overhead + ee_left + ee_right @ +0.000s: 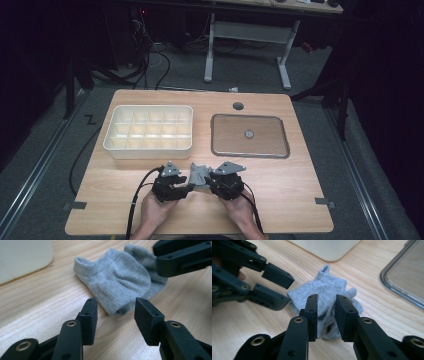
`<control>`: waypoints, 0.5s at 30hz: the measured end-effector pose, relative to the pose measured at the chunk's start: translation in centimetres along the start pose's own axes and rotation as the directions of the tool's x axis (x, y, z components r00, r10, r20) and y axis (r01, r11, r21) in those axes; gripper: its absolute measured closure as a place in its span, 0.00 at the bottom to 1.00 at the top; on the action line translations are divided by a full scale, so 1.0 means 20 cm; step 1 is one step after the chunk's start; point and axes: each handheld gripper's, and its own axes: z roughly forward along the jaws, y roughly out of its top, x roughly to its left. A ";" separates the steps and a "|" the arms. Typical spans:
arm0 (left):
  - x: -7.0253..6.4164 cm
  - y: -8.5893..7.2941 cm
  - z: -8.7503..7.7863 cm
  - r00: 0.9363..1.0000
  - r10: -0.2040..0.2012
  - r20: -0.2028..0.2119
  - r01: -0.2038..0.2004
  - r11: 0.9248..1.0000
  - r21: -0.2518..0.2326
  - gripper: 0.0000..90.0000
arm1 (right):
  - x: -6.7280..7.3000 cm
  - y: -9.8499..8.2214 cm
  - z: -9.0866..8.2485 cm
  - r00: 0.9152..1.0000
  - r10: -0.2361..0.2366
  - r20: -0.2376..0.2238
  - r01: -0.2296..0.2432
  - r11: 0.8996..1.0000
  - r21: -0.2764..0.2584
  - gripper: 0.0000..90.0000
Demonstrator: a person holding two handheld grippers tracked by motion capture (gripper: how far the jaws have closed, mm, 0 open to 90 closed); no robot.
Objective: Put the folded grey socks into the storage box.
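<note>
- Hand-held gripper on the left (189,187) and hand-held gripper on the right (209,182) meet in the high view over a grey sock (200,173) near the front edge of the counter (300,200). Behind them lie a cream divided tray (148,128) and, to its right, a clear lid (250,136). From this height the jaw state of neither is readable.
- Left gripper view: the left hand-held gripper (116,313) is released, its jaws wide apart on either side of the folded near end of the sock (117,281), the pads not pressing cloth. The right one's jaws come in at the upper right, over the far part of the sock.
- Right gripper view: the right hand-held gripper (326,315) is grasping the sock (327,290), a bunched fold pinched between its narrow jaws and lifted slightly off the wood. The left one's jaws (279,290) stand open at the left edge of the cloth.
- Step in hand, as I judge it: folding or bundling the sock. Next, the left jaws likely need to close on the near end while the right keeps its pinch, perhaps to place the sock in a tray cell.
</note>
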 end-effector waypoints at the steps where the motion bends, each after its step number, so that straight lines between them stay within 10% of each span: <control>1: 0.00 0.00 0.00 1.000 0.000 0.000 0.000 1.000 0.000 0.60 | 0.00 0.00 0.00 1.000 0.000 0.000 0.000 1.000 0.000 0.80; 15: -0.04 0.00 0.05 0.999 0.018 -0.040 -0.017 0.999 0.030 0.71 | 0.02 -0.01 -0.02 1.000 0.012 0.014 -0.011 0.999 -0.035 0.77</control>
